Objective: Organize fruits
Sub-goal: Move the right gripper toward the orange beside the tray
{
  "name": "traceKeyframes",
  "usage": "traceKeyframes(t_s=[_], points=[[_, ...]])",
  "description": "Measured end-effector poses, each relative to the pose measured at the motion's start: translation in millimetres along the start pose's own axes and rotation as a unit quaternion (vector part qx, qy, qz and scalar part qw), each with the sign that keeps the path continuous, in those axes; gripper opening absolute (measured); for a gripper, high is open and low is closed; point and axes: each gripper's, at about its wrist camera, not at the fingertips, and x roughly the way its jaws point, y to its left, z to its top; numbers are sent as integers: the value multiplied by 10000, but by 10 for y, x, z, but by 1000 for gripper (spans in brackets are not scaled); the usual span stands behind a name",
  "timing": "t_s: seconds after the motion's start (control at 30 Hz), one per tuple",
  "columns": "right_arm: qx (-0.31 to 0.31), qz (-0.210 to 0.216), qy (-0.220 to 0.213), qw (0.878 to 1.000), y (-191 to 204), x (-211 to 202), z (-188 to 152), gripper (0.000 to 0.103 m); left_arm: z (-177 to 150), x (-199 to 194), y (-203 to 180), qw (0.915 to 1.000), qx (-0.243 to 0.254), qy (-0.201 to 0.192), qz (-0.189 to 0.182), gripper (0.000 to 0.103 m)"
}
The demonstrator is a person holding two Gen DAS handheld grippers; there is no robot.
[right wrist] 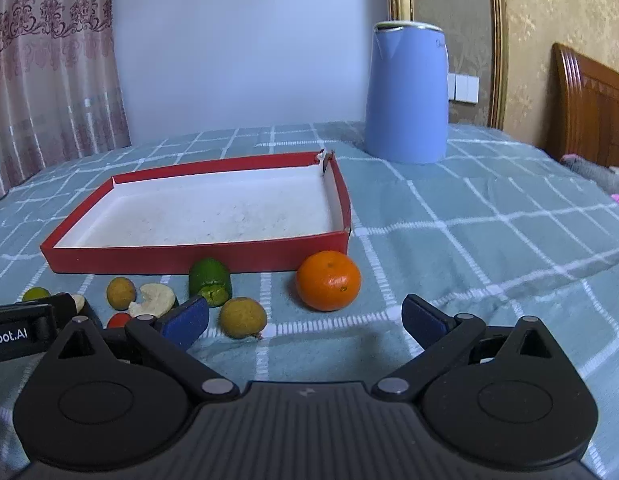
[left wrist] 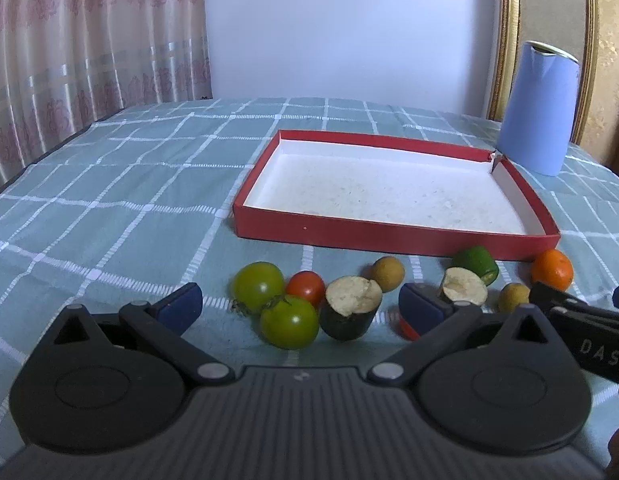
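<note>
A shallow red box with a white inside lies on the checked cloth. In front of it sits a row of fruit: two green tomatoes, a red tomato, a dark cut fruit, another cut piece, two brown longans, a green cut fruit and an orange. My left gripper is open, with the near green tomato and dark cut fruit between its fingers. My right gripper is open just short of the orange.
A tall blue kettle stands behind the box at the right. Curtains hang at the left, a gold-framed panel and a wooden headboard at the right. The cloth drops off at the left edge.
</note>
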Motion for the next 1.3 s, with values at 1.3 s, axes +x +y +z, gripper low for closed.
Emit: traceKeyframes(t_s=[1.3], points=[[2,-59,37,10000,-213,78,-41,99,-107,205,47,9997,68,200,-86,103]])
